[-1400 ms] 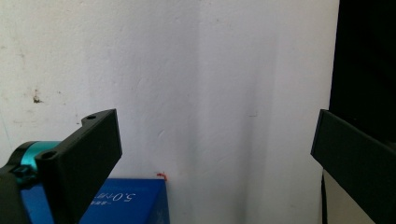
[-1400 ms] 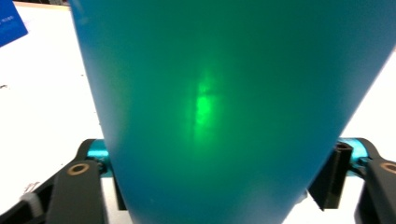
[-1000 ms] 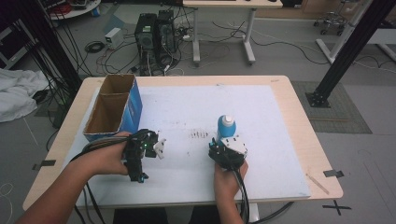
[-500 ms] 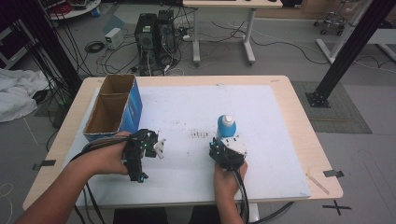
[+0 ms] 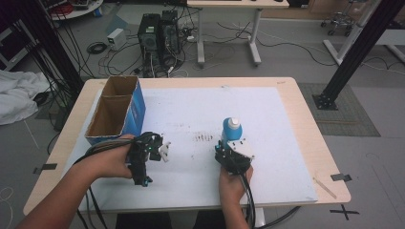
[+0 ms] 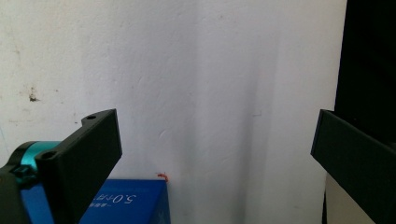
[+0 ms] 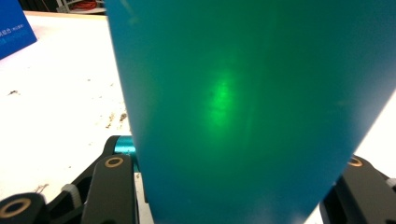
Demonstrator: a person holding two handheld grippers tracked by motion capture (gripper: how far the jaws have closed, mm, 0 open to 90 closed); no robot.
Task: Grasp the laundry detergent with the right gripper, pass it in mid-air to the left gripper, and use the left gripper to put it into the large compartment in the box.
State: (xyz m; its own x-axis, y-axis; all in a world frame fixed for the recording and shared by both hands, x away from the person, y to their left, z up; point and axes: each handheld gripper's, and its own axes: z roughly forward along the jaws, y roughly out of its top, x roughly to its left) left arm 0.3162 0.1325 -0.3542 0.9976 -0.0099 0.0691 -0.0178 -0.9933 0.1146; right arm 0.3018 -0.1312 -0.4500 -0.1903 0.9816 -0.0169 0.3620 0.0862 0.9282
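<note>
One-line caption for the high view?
Right gripper holds an upright blue bottle; left gripper waits open beside the box.

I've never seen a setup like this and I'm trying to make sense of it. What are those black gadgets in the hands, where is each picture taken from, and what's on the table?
There is no robot here: a person holds a hand-operated two-jaw clamp in each hand. The high view looks down on the table from above the person. The other two pictures come from small cameras riding on each clamp.

The left gripper is open and holds nothing; its camera sees white table covering and a corner of the blue cardboard box. The right gripper is closed around an upright teal bottle with a white cap; up close, that bottle takes up most of the right gripper view.
</note>
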